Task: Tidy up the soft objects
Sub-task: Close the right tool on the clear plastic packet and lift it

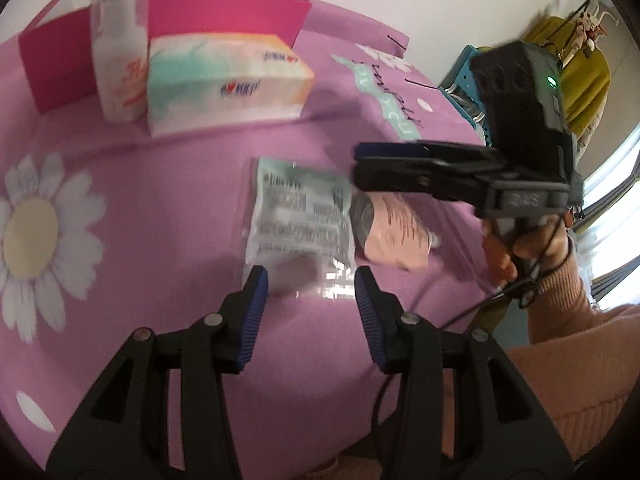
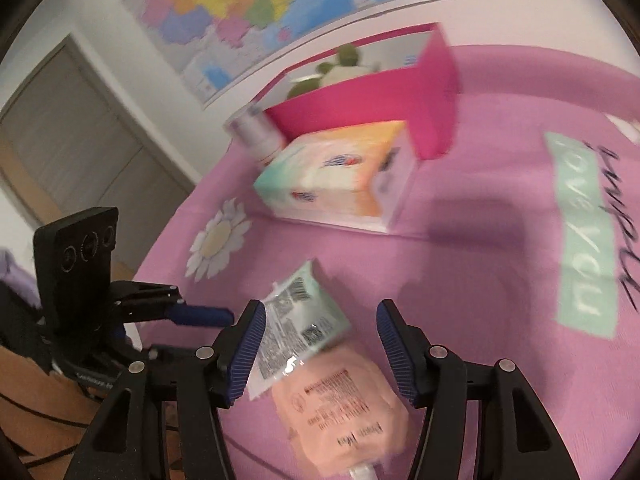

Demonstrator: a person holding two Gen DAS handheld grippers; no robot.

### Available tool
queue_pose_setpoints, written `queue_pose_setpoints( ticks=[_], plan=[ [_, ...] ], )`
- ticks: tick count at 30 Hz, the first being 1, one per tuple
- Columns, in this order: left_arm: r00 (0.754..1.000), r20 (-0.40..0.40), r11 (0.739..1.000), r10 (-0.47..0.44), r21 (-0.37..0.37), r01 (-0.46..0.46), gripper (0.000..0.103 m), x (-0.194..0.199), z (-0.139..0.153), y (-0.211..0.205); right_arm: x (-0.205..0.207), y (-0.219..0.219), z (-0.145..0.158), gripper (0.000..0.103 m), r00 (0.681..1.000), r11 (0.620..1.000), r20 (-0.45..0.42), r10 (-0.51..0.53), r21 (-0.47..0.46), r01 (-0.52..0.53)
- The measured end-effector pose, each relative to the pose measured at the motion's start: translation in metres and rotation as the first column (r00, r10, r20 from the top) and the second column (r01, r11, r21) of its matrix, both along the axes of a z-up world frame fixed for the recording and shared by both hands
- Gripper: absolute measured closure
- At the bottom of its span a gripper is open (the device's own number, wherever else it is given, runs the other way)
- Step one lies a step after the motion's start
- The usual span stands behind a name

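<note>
Grippers poised with jaws parted and empty over two soft packets on the pink cloth.

Nothing is held by the left gripper (image 1: 308,292): its blue-ribbed pads stand moderately apart, aimed steeply down at the near edge of the flat, pale-green printed plastic packet (image 1: 298,222) just ahead of it. The right gripper (image 2: 320,340) is likewise kept apart and unloaded, its pads straddling from above the spot where that packet overlaps the soft peach-pink plastic pouch (image 2: 344,408); no contact can be confirmed. Both packets lie flat and touching, probably so each can be taken by one hand. Further ahead of both grippers, an upright white tissue roll (image 1: 118,52) and a pastel tissue pack (image 1: 224,80) are set against the open magenta cardboard box (image 1: 224,12), judged the collecting place, with a green plush item already inside.
</note>
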State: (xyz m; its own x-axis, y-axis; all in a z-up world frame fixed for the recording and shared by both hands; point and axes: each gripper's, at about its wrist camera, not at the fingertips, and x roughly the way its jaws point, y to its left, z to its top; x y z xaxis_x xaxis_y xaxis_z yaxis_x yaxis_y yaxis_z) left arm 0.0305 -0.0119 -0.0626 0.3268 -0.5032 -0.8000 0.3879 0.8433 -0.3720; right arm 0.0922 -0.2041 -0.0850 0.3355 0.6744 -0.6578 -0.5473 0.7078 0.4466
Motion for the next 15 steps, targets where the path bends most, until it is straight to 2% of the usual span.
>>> queue_pose_setpoints(
  ticks=[6,13,15],
  plan=[
    [0.998,-0.064,0.999,-0.016,-0.049,0.013,0.056,-0.003,-0.013,-0.001,0.016,0.032,-0.015,0.044,0.996,0.995,-0.027,0.083,-0.044,-0.084],
    [0.998,-0.065,0.998,-0.012,-0.061,0.009,0.056,0.0,-0.016,-0.006,0.011,0.044,-0.017,0.043,0.985,0.983,-0.023,0.171,-0.06,-0.173],
    [0.998,-0.069,0.998,-0.009,-0.069,0.004,0.056,0.001,-0.016,-0.004,0.01,0.041,-0.016,0.043,0.982,0.982,-0.035,0.184,-0.031,-0.185]
  ],
)
